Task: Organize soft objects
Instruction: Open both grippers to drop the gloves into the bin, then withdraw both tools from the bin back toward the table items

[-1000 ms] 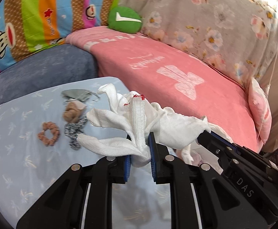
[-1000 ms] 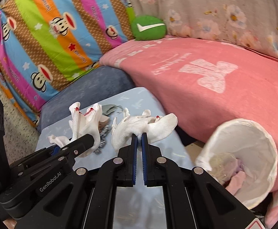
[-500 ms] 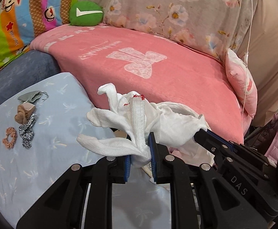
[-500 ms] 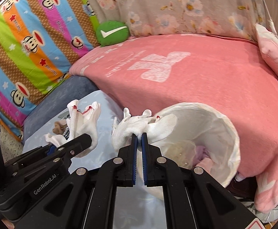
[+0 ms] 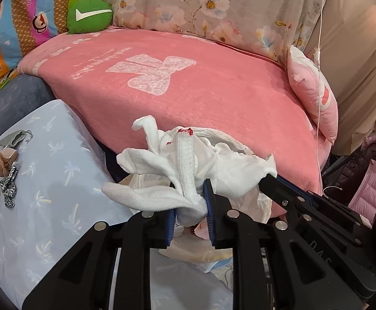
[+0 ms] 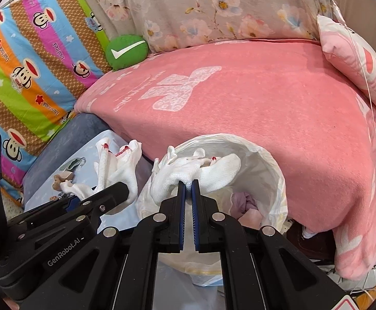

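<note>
My left gripper [image 5: 190, 200] holds a bundle of white knit gloves with red trim [image 5: 185, 160]. Its jaws are opening, and the cloth still fills the gap and touches both pads. My right gripper [image 6: 188, 184] is shut on a second white glove [image 6: 198, 168], held beside the first over the mouth of a bin lined with a white bag [image 6: 268, 160]. Pale clothing lies inside the bin. In the right wrist view, the left gripper [image 6: 120, 188] and its glove bundle [image 6: 120, 162] hang at the bin's left edge. The bag [image 5: 213, 248] shows under the left jaws.
A table covered in light-blue cloth [image 5: 53, 206] lies to the left, with hair ties and small accessories [image 5: 7, 180] on it. Behind the bin is a bed with a pink blanket [image 6: 265, 98], a green cushion [image 6: 126, 51] and a pink pillow [image 5: 314, 95].
Both grippers have carried their gloves rightwards, from above the blue-clothed table to above the lined bin. The left jaws stand a little wider than before.
</note>
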